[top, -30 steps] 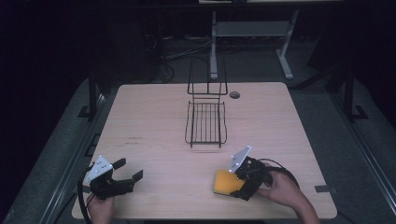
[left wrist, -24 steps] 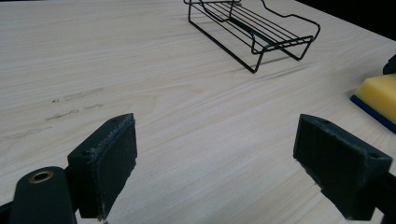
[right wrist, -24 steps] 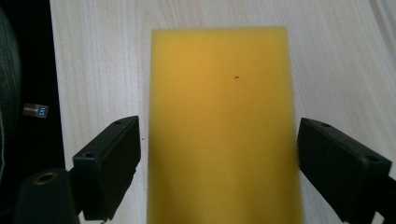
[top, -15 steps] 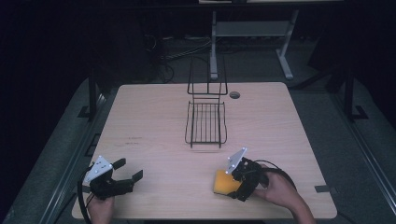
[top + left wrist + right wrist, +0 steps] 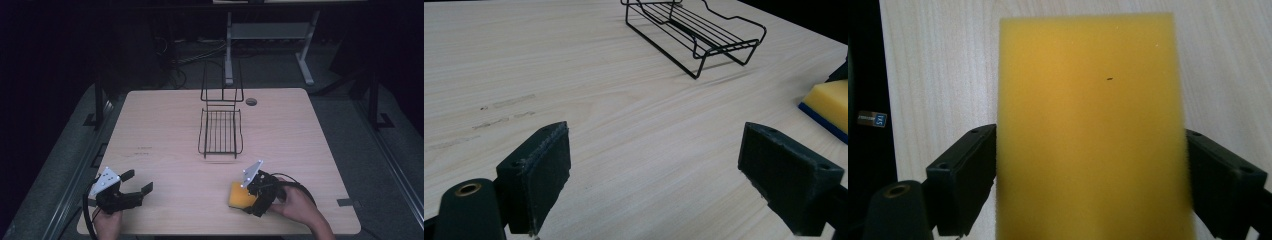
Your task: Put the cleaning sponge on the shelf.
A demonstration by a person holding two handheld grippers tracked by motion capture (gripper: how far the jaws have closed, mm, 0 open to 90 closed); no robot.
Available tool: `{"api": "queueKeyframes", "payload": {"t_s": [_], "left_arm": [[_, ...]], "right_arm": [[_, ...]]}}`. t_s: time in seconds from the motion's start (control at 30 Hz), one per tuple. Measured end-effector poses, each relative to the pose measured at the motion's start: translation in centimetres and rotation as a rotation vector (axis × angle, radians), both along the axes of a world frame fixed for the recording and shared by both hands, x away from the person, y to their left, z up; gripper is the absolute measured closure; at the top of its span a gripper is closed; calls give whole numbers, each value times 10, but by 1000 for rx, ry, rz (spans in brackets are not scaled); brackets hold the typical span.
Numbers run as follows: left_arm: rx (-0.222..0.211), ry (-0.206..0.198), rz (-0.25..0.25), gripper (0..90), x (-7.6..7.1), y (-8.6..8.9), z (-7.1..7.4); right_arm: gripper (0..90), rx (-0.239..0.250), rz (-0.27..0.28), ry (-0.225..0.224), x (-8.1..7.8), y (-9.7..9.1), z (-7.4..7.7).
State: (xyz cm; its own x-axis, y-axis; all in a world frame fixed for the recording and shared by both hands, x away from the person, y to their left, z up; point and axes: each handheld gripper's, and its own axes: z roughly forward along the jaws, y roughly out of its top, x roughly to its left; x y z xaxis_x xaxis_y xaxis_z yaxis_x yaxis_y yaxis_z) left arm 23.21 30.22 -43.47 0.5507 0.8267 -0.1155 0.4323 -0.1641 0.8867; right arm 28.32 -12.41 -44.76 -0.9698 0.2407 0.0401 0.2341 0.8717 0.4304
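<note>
The right tool [image 5: 252,196] has slid nearer the table's [image 5: 165,125] front edge over the last second, its jaws pressed on both sides of the yellow sponge [image 5: 1088,130]. It looks freshly gripped. The left tool [image 5: 131,191] stays wide, empty; the wire rack [image 5: 220,132] waits ahead.

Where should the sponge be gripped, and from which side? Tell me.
Grip the sponge across its two long edges, coming from its short end, as the right gripper does: a pad sits against each long side. It lies flat on the table, yellow face up, so the side faces are the reachable ones.
</note>
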Motion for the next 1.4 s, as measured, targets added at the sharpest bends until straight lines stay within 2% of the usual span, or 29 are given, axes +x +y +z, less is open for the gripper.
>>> {"api": "queueKeyframes", "payload": {"t_s": [0.37, 0.6, 0.97, 1.13, 1.4], "left_arm": [[0, 0, -1, 128, 0, 0, 0], [0, -1, -2, 128, 0, 0, 0], [-1, -1, -4, 128, -1, 0, 0], [-2, -1, -4, 128, 0, 0, 0], [-3, -2, -3, 129, -1, 1, 1]], "right_arm": [[152, -14, -4, -7, -1, 0, -5], [201, -13, 3, -19, -1, 0, -4], [214, -12, 11, -12, -1, 0, -3], [214, -42, 27, -30, 1, 3, 3], [214, -33, 51, -29, 8, 9, 18]]}}
